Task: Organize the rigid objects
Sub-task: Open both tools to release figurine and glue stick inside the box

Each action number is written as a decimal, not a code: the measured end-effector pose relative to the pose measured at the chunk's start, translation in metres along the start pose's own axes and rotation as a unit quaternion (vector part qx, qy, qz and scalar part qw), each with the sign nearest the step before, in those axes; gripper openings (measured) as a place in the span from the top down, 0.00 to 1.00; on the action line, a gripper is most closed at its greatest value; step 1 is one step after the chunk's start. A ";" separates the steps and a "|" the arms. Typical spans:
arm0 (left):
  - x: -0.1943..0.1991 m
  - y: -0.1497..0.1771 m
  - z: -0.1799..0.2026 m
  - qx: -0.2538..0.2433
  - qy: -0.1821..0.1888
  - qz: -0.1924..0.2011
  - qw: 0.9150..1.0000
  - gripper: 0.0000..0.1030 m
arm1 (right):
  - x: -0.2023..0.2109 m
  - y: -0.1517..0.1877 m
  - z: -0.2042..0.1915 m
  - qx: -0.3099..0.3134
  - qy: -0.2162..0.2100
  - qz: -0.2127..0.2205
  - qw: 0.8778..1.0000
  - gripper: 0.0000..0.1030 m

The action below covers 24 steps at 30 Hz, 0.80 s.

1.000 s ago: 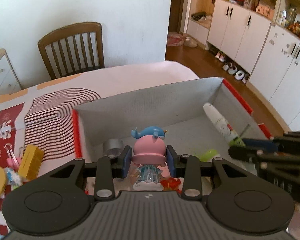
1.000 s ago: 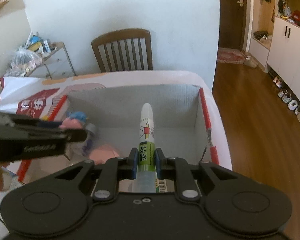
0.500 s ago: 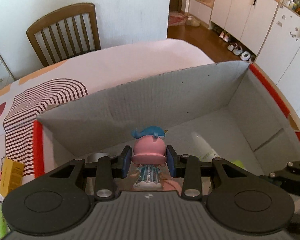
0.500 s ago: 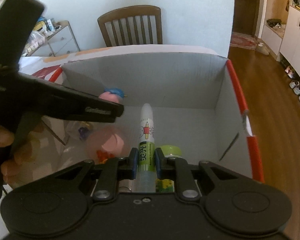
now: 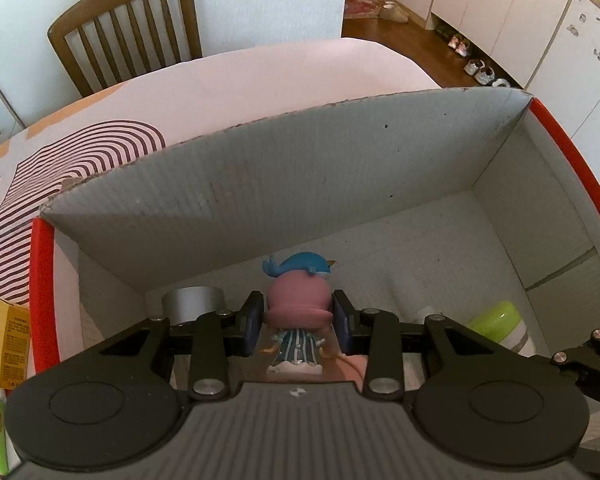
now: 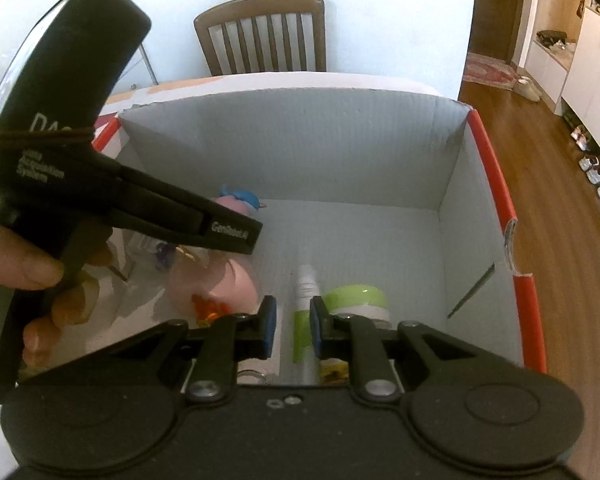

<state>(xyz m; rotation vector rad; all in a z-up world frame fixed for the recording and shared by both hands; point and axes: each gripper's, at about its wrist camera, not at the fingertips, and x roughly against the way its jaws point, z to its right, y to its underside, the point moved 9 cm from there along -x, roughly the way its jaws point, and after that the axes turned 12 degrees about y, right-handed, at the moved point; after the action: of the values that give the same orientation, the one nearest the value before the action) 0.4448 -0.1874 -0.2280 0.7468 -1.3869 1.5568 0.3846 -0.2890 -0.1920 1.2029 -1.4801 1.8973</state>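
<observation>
Grey box [image 5: 300, 184] on desk: left gripper [image 5: 298, 322] clamps a figurine [image 5: 298, 300], right gripper [image 6: 292, 326] clamps a tube [image 6: 306, 320], both low inside; releasing likely comes next.

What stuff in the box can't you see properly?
- Left wrist view: the silver roll is half hidden behind the left gripper.
- Left wrist view: the figurine has its feet cut off by the gripper body.
- Right wrist view: the glue tube label is blurred, and its lower end sits behind the right gripper.
</observation>
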 end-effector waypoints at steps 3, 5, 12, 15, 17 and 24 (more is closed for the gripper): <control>0.001 0.001 0.000 -0.003 -0.004 -0.002 1.000 0.65 | -0.001 -0.003 0.005 -0.009 -0.004 -0.002 1.000 0.83; 0.003 0.001 0.002 -0.003 -0.005 -0.002 1.000 0.65 | 0.001 -0.003 0.006 -0.012 -0.007 0.000 1.000 0.82; 0.015 -0.004 0.008 -0.003 0.001 0.008 1.000 0.62 | 0.005 -0.004 0.012 -0.025 -0.021 0.002 0.999 0.74; 0.022 -0.005 0.012 -0.004 0.001 0.018 1.000 0.59 | 0.009 -0.003 0.014 -0.031 -0.022 0.008 0.999 0.65; 0.027 -0.005 0.014 -0.003 0.002 0.022 1.000 0.59 | 0.015 -0.002 0.014 -0.031 -0.023 0.015 0.999 0.59; 0.055 0.007 0.016 0.005 0.007 0.043 0.999 0.59 | 0.033 -0.003 0.016 -0.035 -0.024 0.036 0.998 0.49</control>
<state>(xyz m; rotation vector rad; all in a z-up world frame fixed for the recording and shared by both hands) 0.4141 -0.1906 -0.1796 0.6883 -1.4177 1.6345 0.3753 -0.3088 -0.1622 1.1858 -1.6234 1.8576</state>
